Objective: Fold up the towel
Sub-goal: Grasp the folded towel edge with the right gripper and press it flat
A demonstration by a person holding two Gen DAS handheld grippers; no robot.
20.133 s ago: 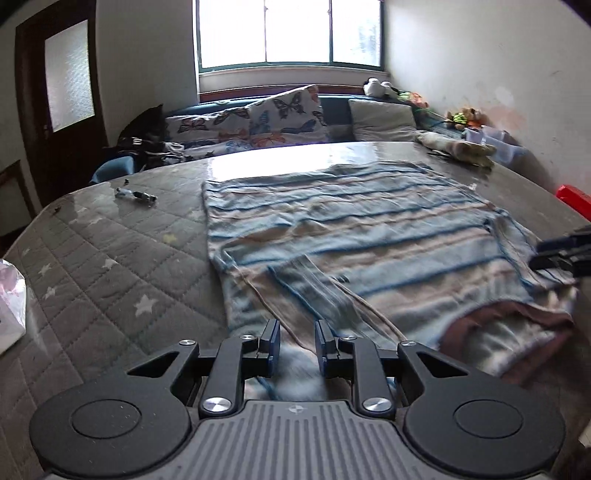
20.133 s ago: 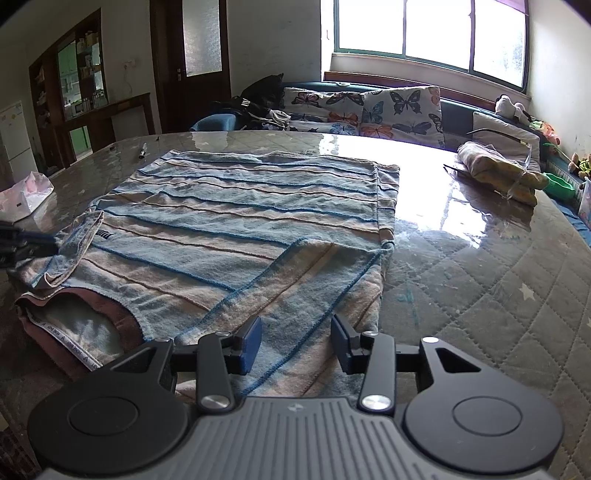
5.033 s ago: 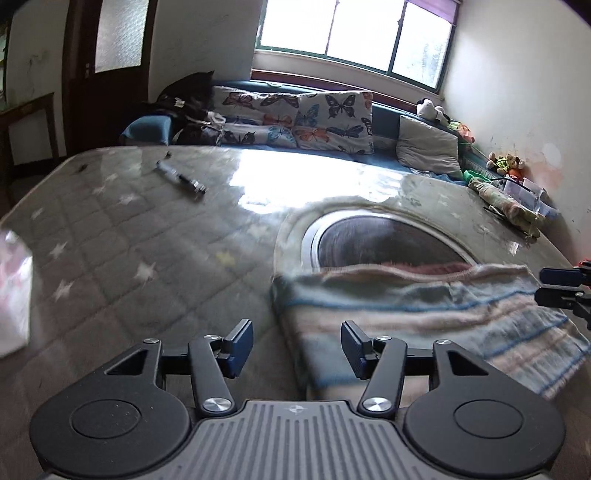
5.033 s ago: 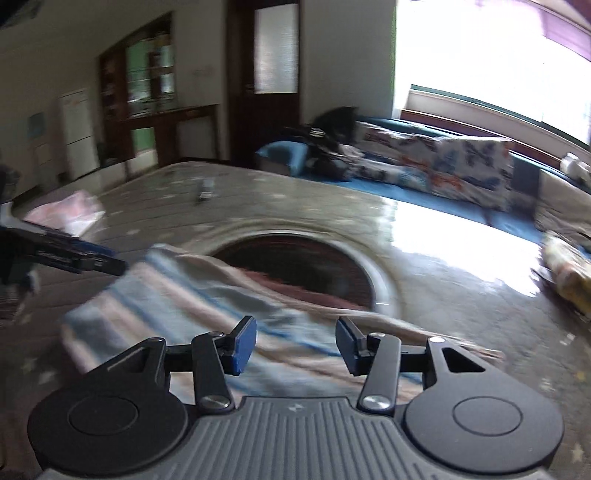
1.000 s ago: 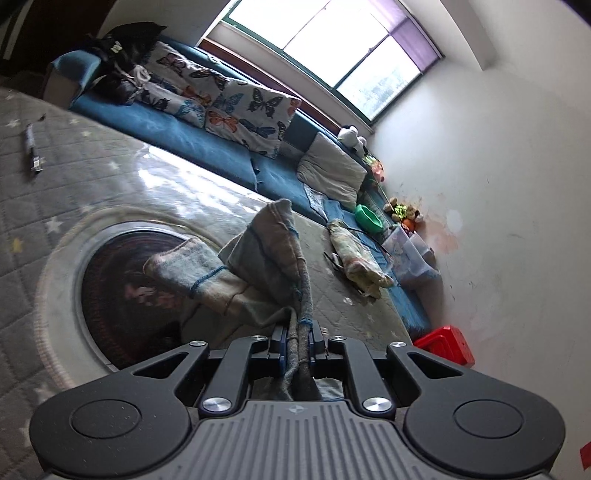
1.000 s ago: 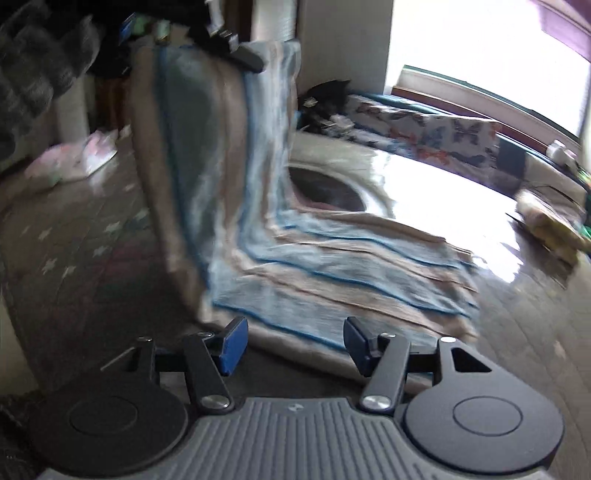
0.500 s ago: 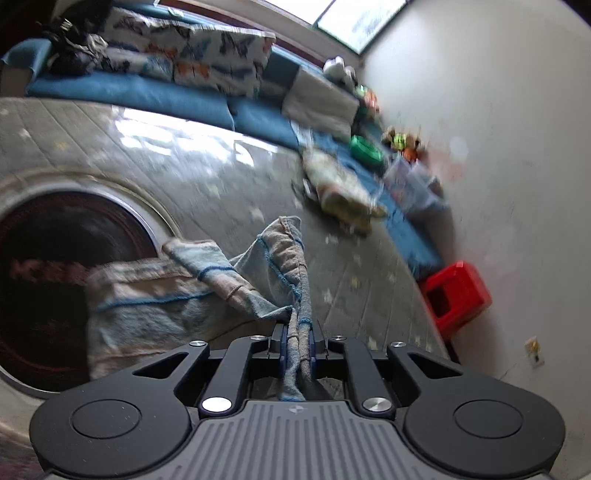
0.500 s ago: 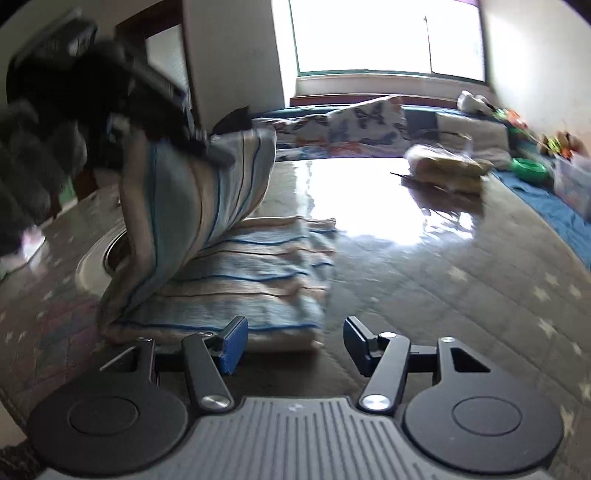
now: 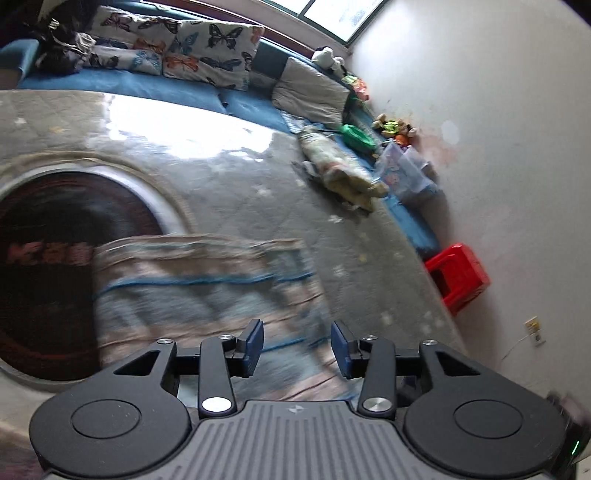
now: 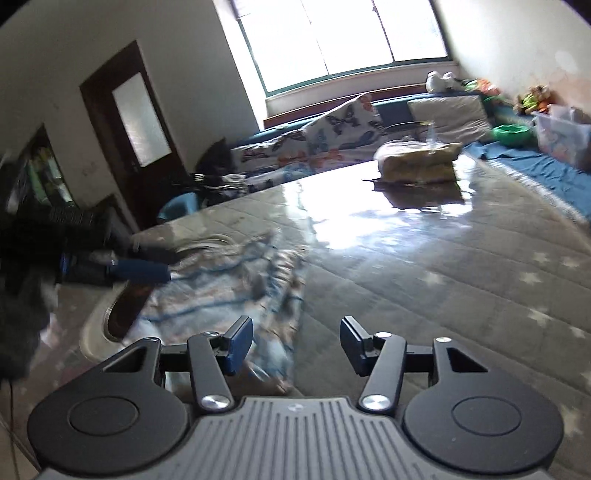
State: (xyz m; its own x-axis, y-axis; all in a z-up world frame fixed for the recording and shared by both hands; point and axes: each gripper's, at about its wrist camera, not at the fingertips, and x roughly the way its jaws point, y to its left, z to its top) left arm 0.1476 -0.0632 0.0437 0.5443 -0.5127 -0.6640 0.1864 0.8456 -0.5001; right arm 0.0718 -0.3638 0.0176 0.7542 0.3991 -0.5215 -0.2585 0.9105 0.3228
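Striped in blue, beige and pale grey, the folded towel [image 9: 207, 295] lies on the table [image 9: 240, 192], which is covered in grey quilted cloth printed with small white stars under a glossy clear sheet. Left wrist view: the towel partly overlaps a round dark inset [image 9: 62, 236] ringed in pale metal, its right edge reaching onto the quilted surface. Motion blur softens the towel, so the number of layers cannot be told. The left gripper [image 9: 297, 345] hangs just above the near part of the towel with its blue-padded jaws spread wide and nothing between them; whether the pads touch the cloth cannot be told. Farther back on the table rests a bundle of yellowish cloth [image 9: 343, 173]. Beyond the table edge run a blue sofa with butterfly-print cushions [image 9: 173, 48], a grey cushion [image 9: 310, 92], a green bowl [image 9: 356, 134] and a clear plastic box [image 9: 404, 171]; a red plastic stool [image 9: 456, 275] stands by the white wall.

Right wrist view: the right gripper [image 10: 297, 343] is likewise spread and empty, positioned over the near right corner of the towel [image 10: 229, 284], one pad above cloth and the other above bare table. The left gripper [image 10: 142, 264] appears at the far left, over the towel's opposite end. A dark wooden door with a frosted pane [image 10: 136, 122] and a bright window [image 10: 347, 33] close the background
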